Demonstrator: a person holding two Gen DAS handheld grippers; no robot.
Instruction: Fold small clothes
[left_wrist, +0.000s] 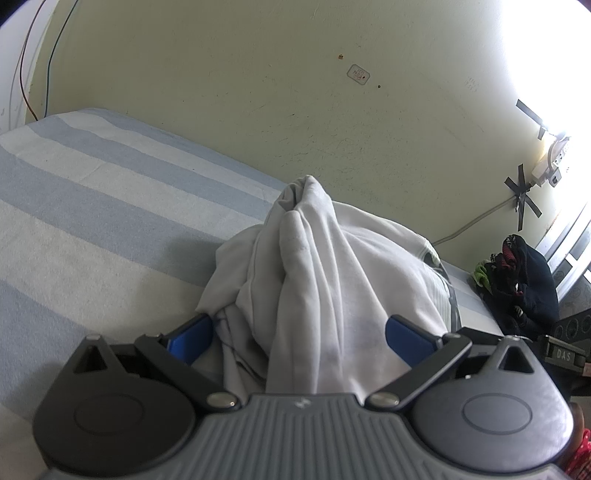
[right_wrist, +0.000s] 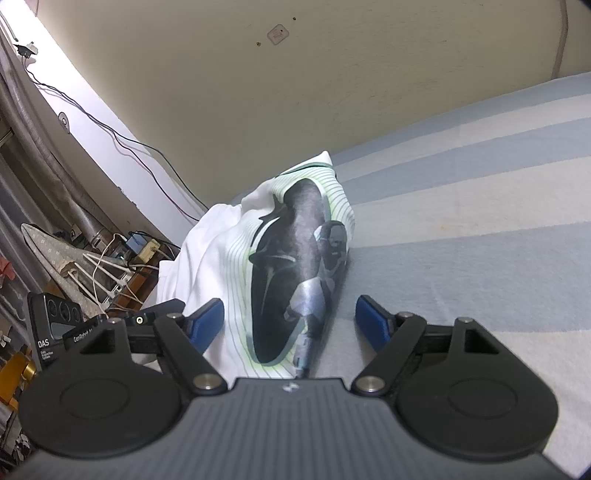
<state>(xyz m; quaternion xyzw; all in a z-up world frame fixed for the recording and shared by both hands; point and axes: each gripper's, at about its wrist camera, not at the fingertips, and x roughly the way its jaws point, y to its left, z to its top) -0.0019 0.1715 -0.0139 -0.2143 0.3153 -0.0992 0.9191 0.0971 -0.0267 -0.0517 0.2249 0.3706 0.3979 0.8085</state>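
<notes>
The left gripper (left_wrist: 299, 334) is hovering low over the bed with its blue fingers (left_wrist: 190, 338) spread wide apart, and the white T-shirt (left_wrist: 325, 280) is bunching up right between them in a tall crumpled heap. The cloth is lying against the inner faces of both pads, but nothing is pinching it; the fingers are standing open on either side. Ahead of this gripper the heap is rising to a peak, and beyond that the pale yellow wall (left_wrist: 258, 92) is filling the view. Off to its right, a dark pile of clothes (left_wrist: 524, 280) is sitting near the bed's edge.

The right gripper (right_wrist: 291, 321) is also standing open, fingers wide. The same shirt is lying between them and stretching away forward, showing its printed graphic (right_wrist: 295, 266) of dark shapes ringed with green lines. Its left finger (right_wrist: 207, 319) is touching the white fabric; its right finger (right_wrist: 373, 321) is clear of the shirt, over the blue-and-white striped bedsheet (right_wrist: 480, 206). To the left of this gripper, past the bed's edge, an ironing board (right_wrist: 51, 254) and a tangle of white cables (right_wrist: 107, 273) are crowding the floor area.
</notes>
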